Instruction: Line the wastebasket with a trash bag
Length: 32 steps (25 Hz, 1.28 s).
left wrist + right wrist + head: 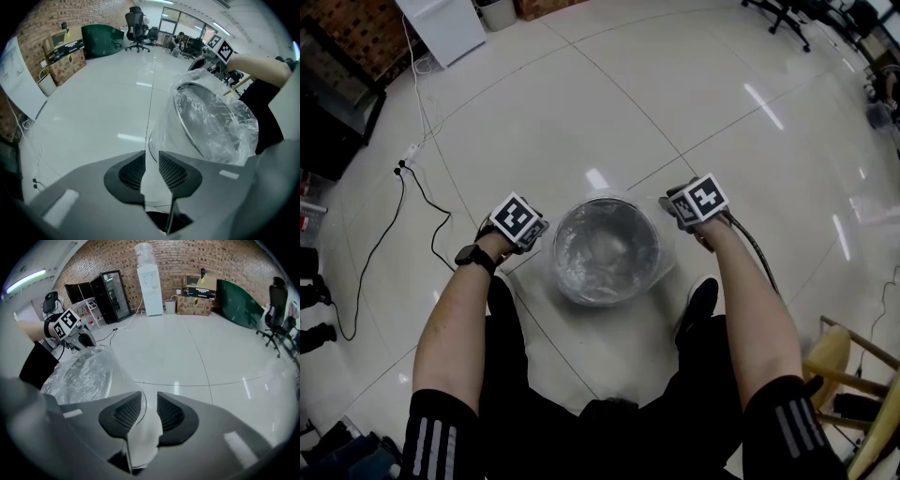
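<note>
Your left gripper and right gripper stand narrowly parted, trash bag film loose between; wastebasket looks lined, so lift clear.

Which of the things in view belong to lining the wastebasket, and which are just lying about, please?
Part of the job:
wastebasket
clear trash bag draped in it
left gripper and right gripper, jaws apart around the bag's edge

Just lying about:
floor cable
water dispenser
cardboard boxes
office chair
</note>
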Available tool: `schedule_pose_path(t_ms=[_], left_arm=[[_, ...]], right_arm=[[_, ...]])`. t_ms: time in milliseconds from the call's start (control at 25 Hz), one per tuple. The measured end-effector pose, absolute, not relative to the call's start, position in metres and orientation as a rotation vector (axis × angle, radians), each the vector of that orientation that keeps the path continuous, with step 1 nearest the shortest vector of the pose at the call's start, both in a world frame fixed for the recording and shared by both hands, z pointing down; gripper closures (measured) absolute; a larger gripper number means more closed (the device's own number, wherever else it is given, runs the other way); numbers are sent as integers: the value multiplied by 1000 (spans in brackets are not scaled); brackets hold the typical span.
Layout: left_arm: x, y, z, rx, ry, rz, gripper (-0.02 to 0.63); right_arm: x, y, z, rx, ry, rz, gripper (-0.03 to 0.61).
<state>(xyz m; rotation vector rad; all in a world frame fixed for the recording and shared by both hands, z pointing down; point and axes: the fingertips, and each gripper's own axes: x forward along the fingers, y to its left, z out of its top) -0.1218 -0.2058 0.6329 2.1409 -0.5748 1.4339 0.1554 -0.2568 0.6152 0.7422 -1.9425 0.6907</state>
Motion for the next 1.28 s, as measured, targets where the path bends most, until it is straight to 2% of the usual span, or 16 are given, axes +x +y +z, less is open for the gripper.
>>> schedule_pose_path(t_ms=[520, 640, 880, 1080, 1280], left_arm=[[-143, -178, 595, 2185, -535, 1384, 508], [-129, -166, 584, 2250, -457, 1348, 497], [-105, -130, 587, 2357, -230, 1425, 448], [-100, -126, 596, 2374, -229, 1437, 445], [-101, -125, 600, 2364, -242, 1467, 445]], right_arm=[[151, -204, 671, 636, -1852, 852, 465], [148, -202, 672, 637, -1860, 860, 465], [155, -218, 657, 748, -1902, 876, 434], [157, -225, 638, 805, -1988, 908, 434], [156, -232, 600, 833, -2158, 1228, 434]])
